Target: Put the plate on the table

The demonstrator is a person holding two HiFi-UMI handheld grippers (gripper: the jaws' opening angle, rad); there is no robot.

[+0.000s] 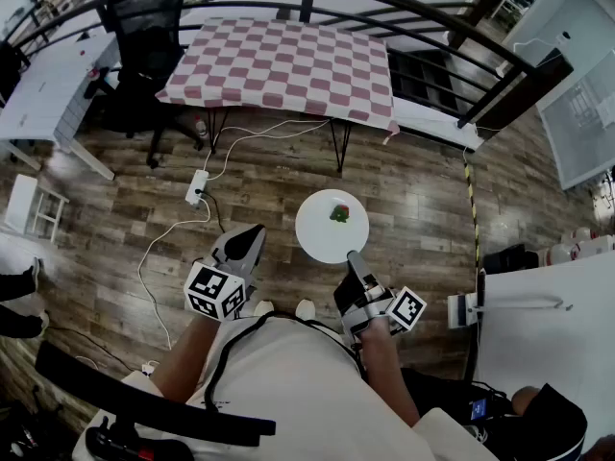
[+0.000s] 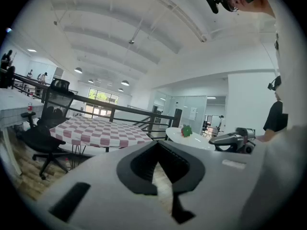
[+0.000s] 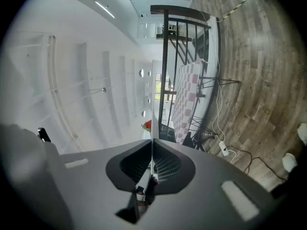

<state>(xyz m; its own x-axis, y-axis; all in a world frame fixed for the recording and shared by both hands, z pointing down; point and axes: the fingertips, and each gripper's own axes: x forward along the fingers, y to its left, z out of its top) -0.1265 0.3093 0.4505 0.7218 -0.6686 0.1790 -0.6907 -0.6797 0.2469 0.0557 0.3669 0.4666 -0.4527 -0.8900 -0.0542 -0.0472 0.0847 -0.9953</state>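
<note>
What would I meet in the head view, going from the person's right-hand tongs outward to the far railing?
The right tongs, shut on the rim → white plate carrying a small green and red thing → wooden floor → checkered table → dark railing.

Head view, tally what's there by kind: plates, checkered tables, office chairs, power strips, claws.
white plate: 1
checkered table: 1
black office chair: 1
power strip: 1
claws: 2, left claw and right claw
Total: 6
</note>
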